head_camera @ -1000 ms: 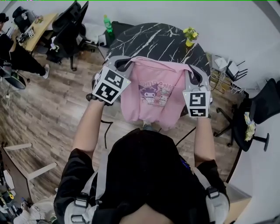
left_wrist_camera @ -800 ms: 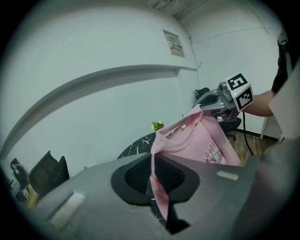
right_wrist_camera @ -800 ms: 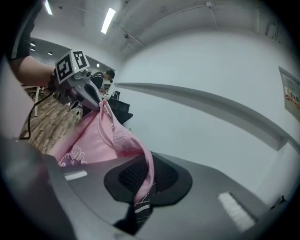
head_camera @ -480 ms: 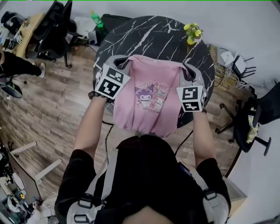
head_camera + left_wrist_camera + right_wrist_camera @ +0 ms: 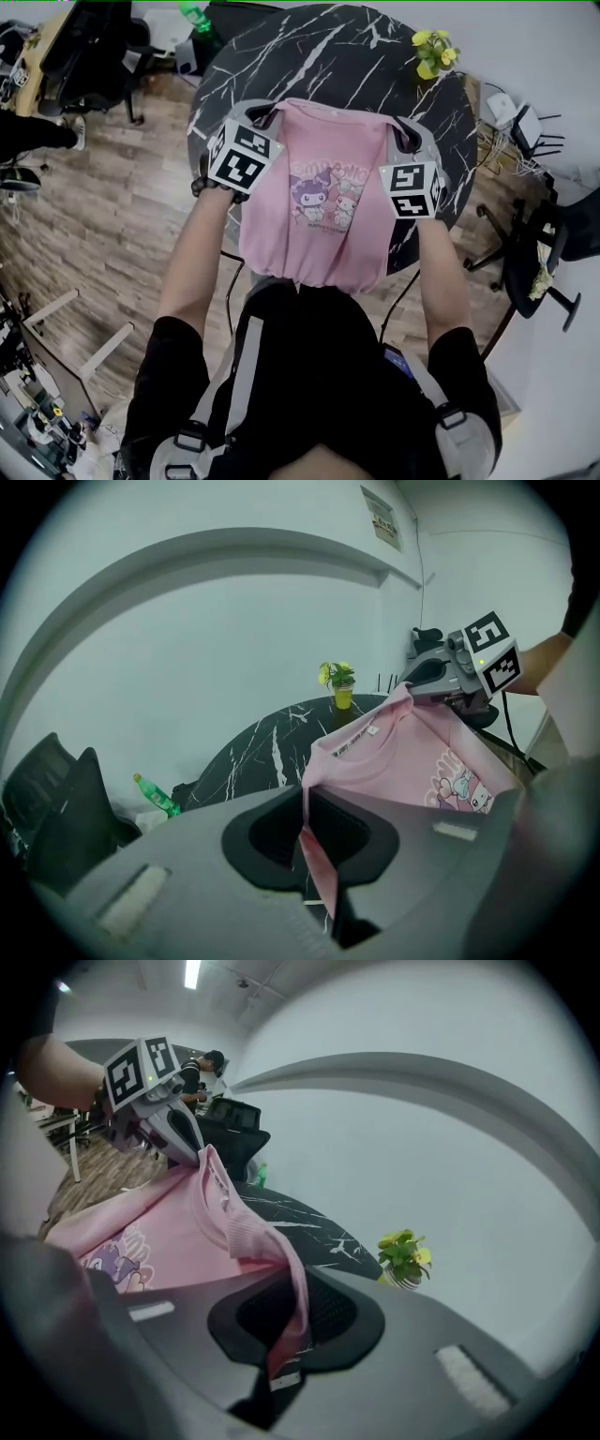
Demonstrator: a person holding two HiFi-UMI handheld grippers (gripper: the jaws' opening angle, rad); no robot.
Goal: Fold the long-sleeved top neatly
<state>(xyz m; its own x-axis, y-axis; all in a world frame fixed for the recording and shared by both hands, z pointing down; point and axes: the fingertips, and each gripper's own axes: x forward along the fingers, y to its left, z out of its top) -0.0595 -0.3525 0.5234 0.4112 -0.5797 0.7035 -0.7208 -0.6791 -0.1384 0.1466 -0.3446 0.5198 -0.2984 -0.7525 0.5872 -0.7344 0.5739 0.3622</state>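
Observation:
The pink long-sleeved top, with a cartoon print on its front, hangs stretched between my two grippers above the near part of the round black marble table. My left gripper is shut on the top's left shoulder, and my right gripper is shut on its right shoulder. In the left gripper view, pink cloth runs down between my left gripper's jaws. In the right gripper view, the shoulder seam is pinched in my right gripper. The sleeves are hidden behind the body.
A small yellow-potted plant stands at the table's far right edge. A green bottle sits on the floor beyond the table. Black office chairs stand at the left and right. Wood floor lies to the left.
Both grippers have come down and moved out over the table with the top still held. The top now hangs closer to the tabletop.

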